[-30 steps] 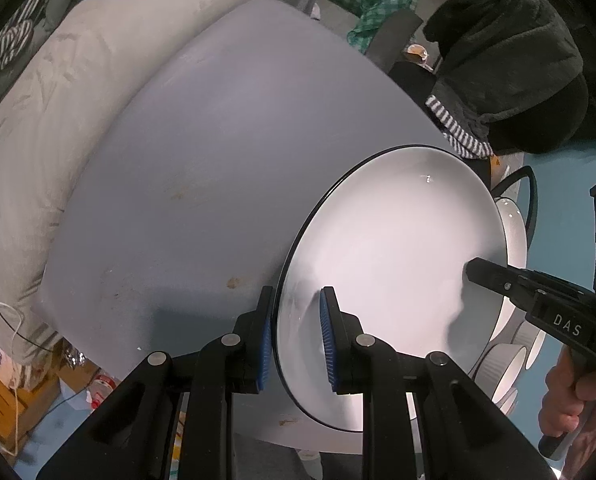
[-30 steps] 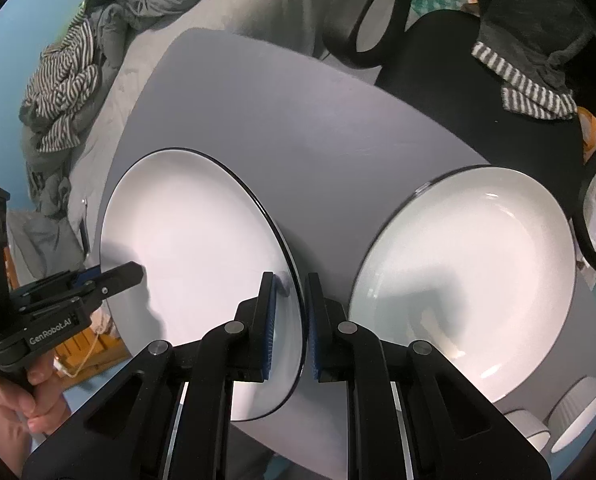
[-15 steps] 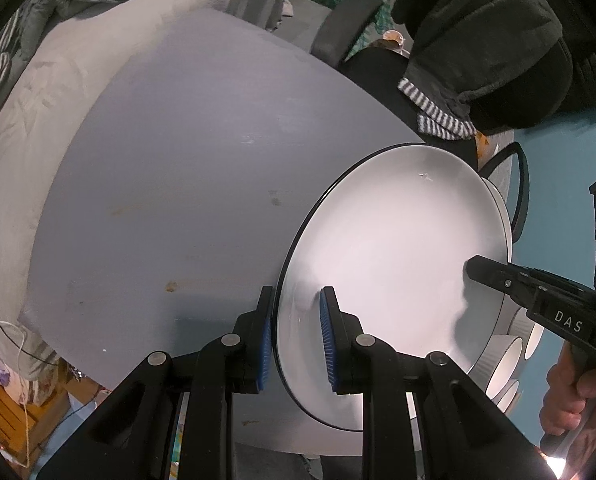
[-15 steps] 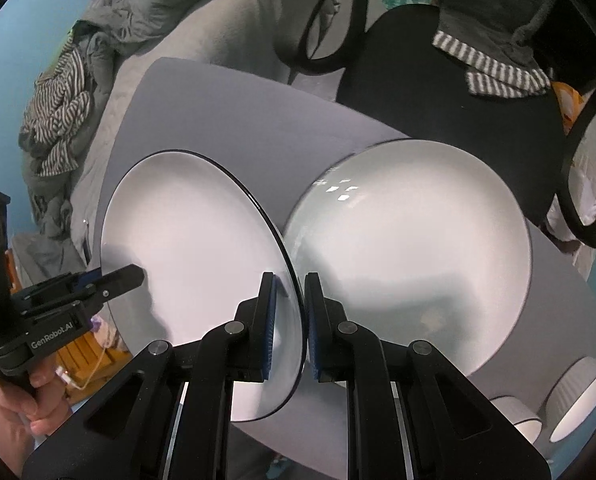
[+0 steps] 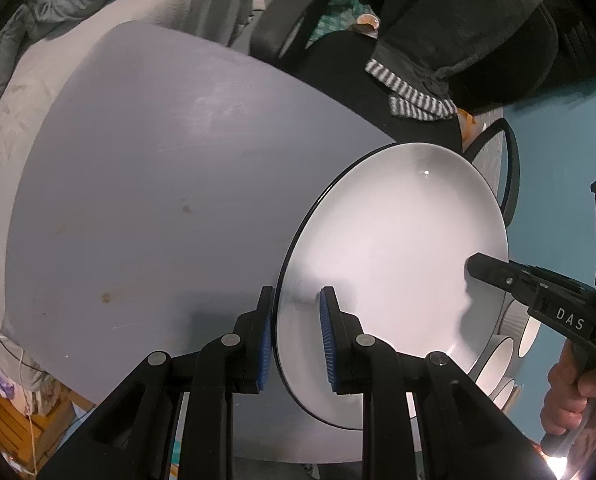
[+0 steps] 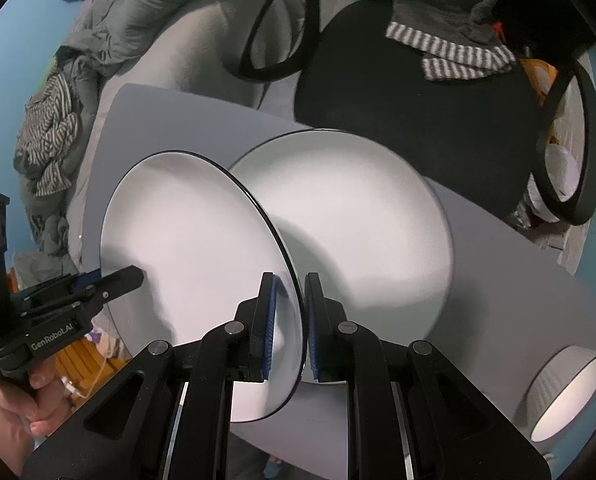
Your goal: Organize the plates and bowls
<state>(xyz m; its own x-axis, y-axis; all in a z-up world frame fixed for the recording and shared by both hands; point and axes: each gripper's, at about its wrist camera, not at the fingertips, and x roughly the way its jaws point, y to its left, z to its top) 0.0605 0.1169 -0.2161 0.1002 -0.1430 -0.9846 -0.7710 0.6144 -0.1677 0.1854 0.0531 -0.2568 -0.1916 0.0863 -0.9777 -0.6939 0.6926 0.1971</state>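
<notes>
Above the grey table [image 5: 146,200], left wrist view first: my left gripper [image 5: 298,332] points down with its blue pads pinched on the near rim of a white plate [image 5: 397,264], jaws narrow, nothing else in them. My right gripper [image 5: 497,276] comes in from the right of that plate and clamps the opposite rim, a hand [image 5: 573,396] on its handle. So the plate is carried by both grippers, lifted off the table. Compared with a second ago, more bare table sits left of the plate and the black chair [image 5: 337,68] has slid further into frame, so I read the plate as travelling right, toward the ribbed bowls [image 5: 521,328] peeking out behind its right edge.

Right wrist view: right gripper [image 6: 286,320] nearly closed on the plate's thin rim, held plate [image 6: 194,248] to its left, left gripper [image 6: 126,278] on the far rim. A second plate [image 6: 349,232] lies on the table right behind the held one; a second ago there was a clear gap of table between them, now the held plate's edge overlaps it. One bowl [image 6: 565,392] stands at the table's near right corner, apart from both plates.

My read: I'm mid-carry, lining the held plate up to stack on the second plate. Still needs centering before lowering. Both grips unchanged, plate looks steady though tilted. Bowls not yet dealt with.
</notes>
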